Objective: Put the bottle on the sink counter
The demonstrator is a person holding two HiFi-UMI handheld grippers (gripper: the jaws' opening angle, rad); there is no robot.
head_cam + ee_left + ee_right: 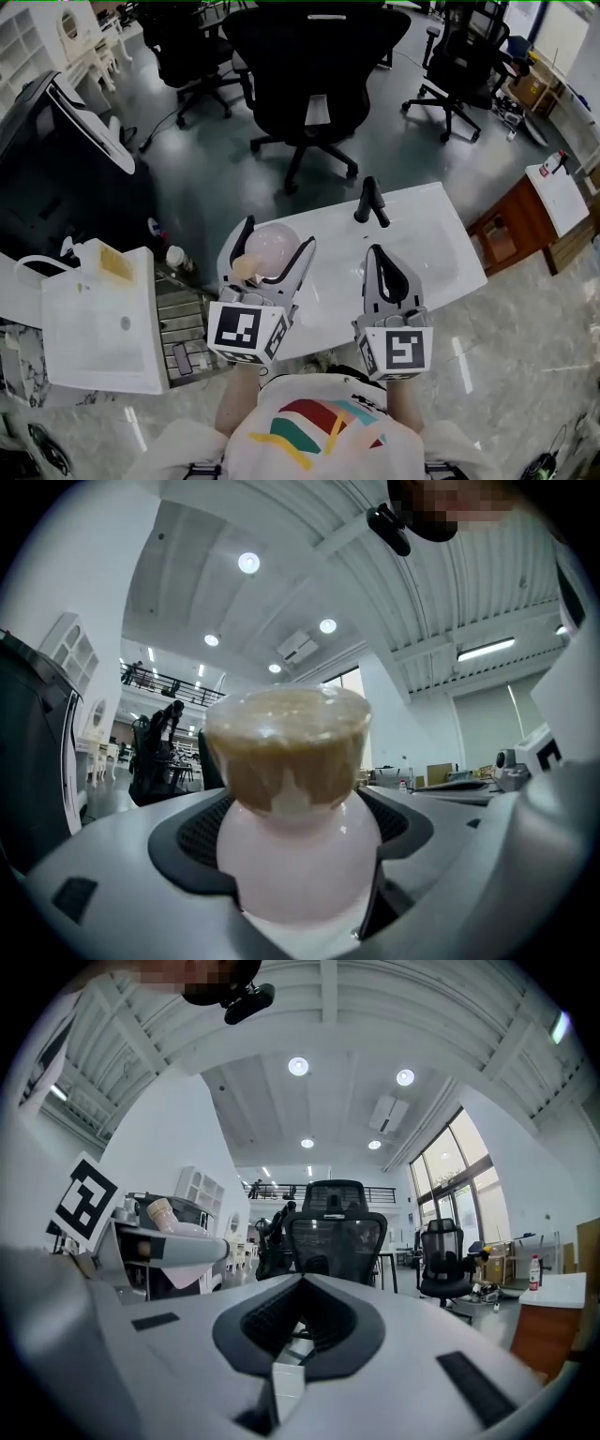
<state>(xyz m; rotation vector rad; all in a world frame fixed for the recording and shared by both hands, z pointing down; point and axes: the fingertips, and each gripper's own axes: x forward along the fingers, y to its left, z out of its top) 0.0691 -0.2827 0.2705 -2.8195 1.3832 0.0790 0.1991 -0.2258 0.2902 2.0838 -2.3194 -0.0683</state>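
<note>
sink counter point(427, 246) beneath tan-capped pink bottle point(272, 251), contents unclear, in grip of left claw point(277, 238); right claw point(377, 253) closed

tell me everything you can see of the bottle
The bottle has a rounded, glossy pale pink body and a wide tan-brown cap. The left gripper has its fingers shut on the body, holding it in the air over the left end of the white sink counter; nothing else touches it.

no text is legible; a small mark on the person's shirt point(319, 433) may be print, too blurred.
</note>
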